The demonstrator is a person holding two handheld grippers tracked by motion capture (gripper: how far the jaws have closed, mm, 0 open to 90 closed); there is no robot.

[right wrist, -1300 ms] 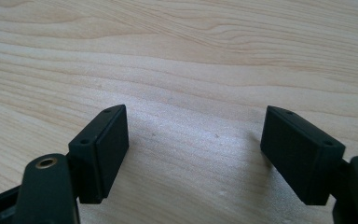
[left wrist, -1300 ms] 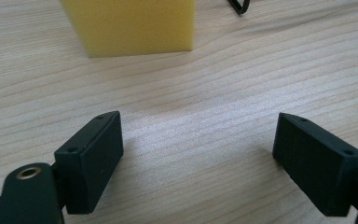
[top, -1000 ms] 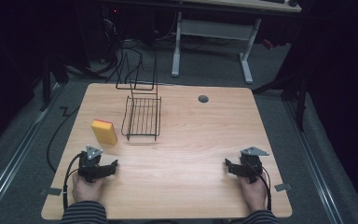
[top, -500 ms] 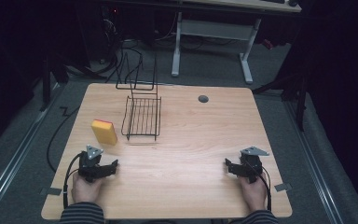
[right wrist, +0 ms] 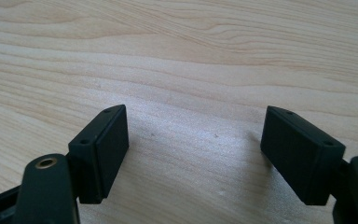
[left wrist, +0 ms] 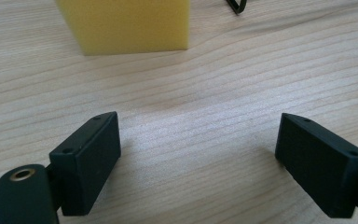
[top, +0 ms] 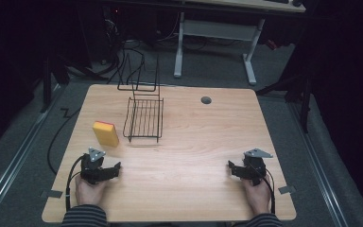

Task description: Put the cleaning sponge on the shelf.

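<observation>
Sponge: a yellow block with a thin orange-red edge along its far side, lying flat on the table toward the left, just left of the wire rack and apart from it. In the left gripper view its pale yellow face sits straight ahead of the jaws, with bare wood between.
Left gripper: resting low on the table near the front left, held in the person's left hand, close to the sponge and on the near side of it. Its jaws have just been opening and now stand apart with nothing but tabletop between them.
Wire rack: black, open-topped, set lengthwise toward the far side of the table, with tall wire loops rising at its far end.
Right gripper: near the front right of the table in the person's right hand, well apart from the sponge. Its jaws stand wide with only wood grain between them.
Table: light wood, with a small round grey hole near the far edge.
</observation>
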